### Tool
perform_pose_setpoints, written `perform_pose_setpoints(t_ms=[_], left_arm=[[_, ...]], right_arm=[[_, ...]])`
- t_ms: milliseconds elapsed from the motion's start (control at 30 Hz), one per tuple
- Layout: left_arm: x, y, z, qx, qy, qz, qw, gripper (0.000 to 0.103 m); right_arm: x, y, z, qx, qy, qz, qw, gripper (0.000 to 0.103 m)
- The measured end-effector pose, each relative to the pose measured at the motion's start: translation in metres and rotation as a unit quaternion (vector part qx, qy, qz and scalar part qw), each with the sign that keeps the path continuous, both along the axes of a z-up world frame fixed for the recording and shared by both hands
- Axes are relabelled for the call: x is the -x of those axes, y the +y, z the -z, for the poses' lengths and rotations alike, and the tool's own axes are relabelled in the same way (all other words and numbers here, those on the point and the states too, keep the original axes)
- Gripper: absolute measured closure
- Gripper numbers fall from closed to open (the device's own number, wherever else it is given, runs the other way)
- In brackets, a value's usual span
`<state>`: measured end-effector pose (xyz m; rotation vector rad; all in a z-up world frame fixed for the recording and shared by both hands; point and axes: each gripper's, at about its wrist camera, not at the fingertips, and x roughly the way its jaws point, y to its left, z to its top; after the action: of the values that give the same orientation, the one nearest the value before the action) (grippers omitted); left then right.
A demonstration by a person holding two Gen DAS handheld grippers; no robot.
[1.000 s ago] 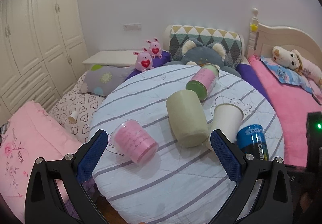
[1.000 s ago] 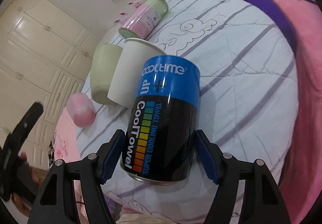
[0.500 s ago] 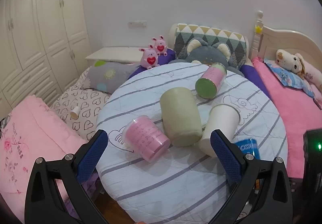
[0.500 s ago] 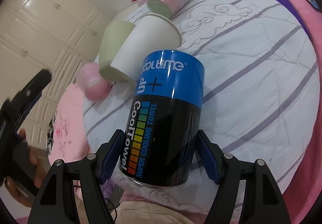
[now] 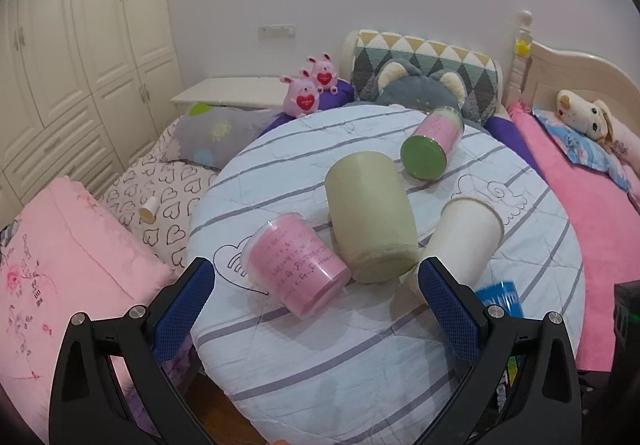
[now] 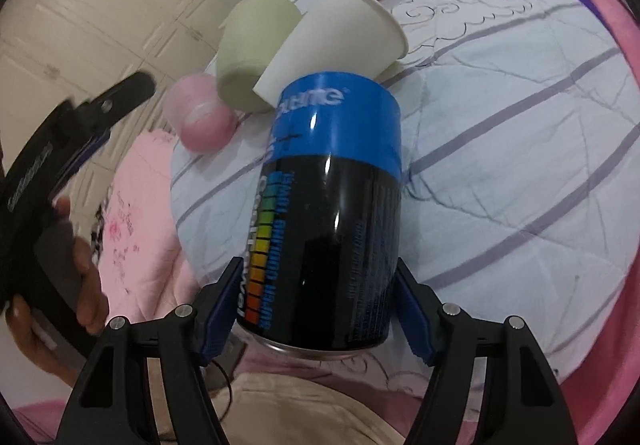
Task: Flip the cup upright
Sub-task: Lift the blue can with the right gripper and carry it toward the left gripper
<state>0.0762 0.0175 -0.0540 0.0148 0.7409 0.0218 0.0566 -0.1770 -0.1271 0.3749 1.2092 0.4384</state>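
Right gripper [image 6: 316, 309] pinches black-and-blue metal can [image 6: 328, 221]; left gripper [image 5: 316, 285] spread, empty.
Can likely light, rigid, slick: grip mid-body.

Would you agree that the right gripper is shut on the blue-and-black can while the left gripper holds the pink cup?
Not quite: the left gripper holds nothing. The left wrist view shows its fingers wide open, short of the pink cup lying on the table. The right gripper is indeed shut on the blue-and-black can.
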Motion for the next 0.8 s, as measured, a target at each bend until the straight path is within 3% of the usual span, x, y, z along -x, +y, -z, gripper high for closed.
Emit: perform_pose_setpoints(t_ms=[467, 533, 567, 800], left_arm=[[-0.001, -0.011, 0.002, -0.009, 0.006, 0.009, 0.9999, 0.000], [0.000, -0.014, 0.000, -0.005, 0.004, 0.010, 0.9999, 0.000], [0.001, -0.016, -0.001, 0.000, 0.004, 0.012, 0.9999, 0.000], [0.015, -0.041, -0.004, 0.001, 0.006, 0.024, 0.9997, 0.000]], right_arm=[[-0.021, -0.010, -0.010, -0.015, -0.027, 0.004, 1.000, 0.031], [-0.017, -0.018, -0.019, -0.020, -0.036, 0.003, 0.999, 0.021], [-0.013, -0.021, -0.022, -0.021, -0.041, 0.004, 0.999, 0.021], [0.012, -0.057, -0.050, 0.033, -0.088, 0.025, 0.995, 0.021]])
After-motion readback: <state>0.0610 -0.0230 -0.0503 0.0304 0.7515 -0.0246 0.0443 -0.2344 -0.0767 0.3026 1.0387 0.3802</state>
